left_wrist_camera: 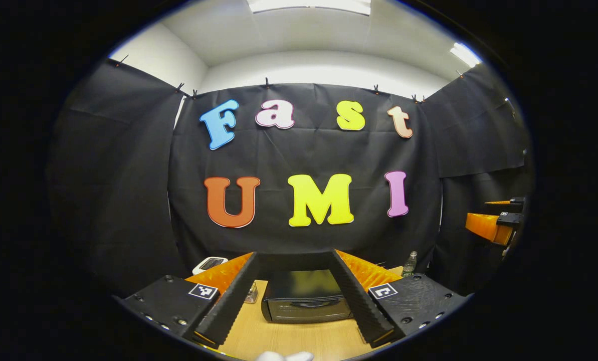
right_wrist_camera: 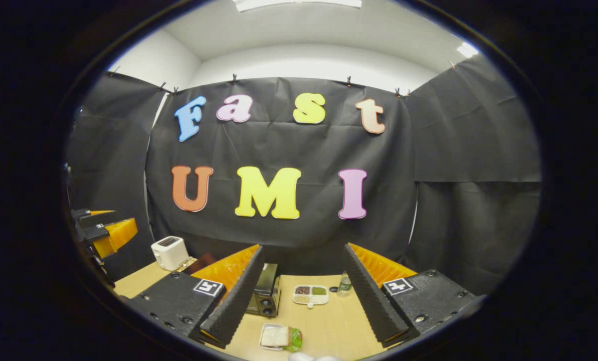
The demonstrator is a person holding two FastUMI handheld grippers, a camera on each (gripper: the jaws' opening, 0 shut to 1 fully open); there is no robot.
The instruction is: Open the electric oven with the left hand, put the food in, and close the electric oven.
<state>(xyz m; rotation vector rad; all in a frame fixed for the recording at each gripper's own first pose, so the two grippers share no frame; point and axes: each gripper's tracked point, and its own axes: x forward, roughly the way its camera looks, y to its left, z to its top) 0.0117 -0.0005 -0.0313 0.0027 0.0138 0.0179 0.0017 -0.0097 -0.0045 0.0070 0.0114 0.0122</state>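
Left tongs (left_wrist_camera: 299, 296) were released, held above the counter (left_wrist_camera: 288, 341), facing the oven (left_wrist_camera: 306, 297), whose door was closed. Right tongs (right_wrist_camera: 304, 296) were also released and empty. The food (right_wrist_camera: 280, 337) lay on the counter below them, right of the oven (right_wrist_camera: 264, 292).

Black cloth walls (left_wrist_camera: 304, 150) clipped under a white ceiling (left_wrist_camera: 319, 30) with bright light panels (left_wrist_camera: 309, 5); pale wooden tabletop (right_wrist_camera: 329, 321) below
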